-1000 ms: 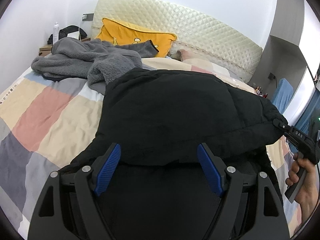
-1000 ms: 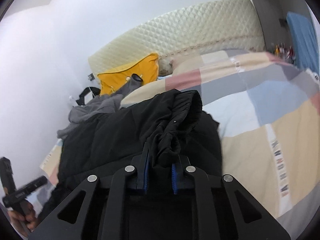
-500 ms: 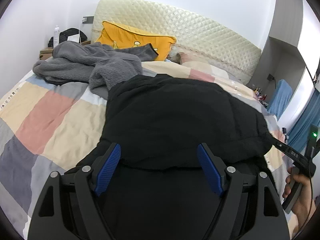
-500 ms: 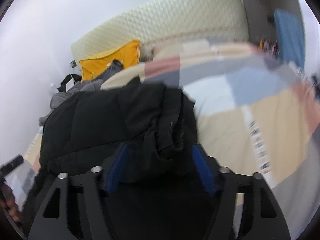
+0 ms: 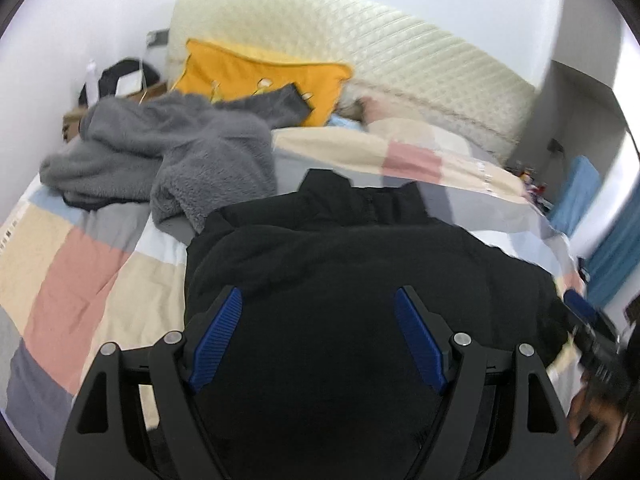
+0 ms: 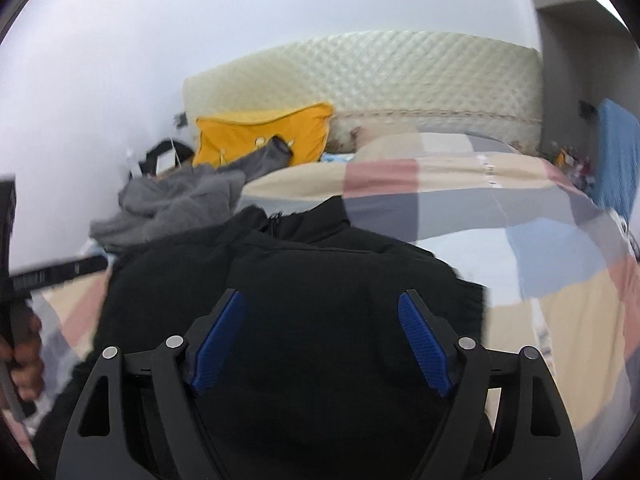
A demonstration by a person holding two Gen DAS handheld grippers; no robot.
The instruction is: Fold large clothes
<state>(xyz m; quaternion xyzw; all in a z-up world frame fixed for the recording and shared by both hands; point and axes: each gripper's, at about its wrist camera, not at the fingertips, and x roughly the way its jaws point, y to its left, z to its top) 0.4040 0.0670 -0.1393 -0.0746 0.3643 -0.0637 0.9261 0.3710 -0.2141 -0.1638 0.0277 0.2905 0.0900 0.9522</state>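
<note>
- The left claw (image 5: 318,338) is held spread wide, nothing pinched; the jacket (image 5: 360,264) is spread directly ahead of and beneath it.
- The right claw (image 6: 320,340) is likewise spread wide over the jacket (image 6: 304,280), nothing gripped.
- A fleece (image 5: 176,152) is seen ahead-left, a pillow (image 5: 256,70) beyond it.

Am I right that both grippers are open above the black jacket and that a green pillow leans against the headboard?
Not quite: the pillow is yellow, as the left wrist view shows. Both the left gripper and right gripper are open above the black jacket, and the pillow leans against the headboard.
</note>
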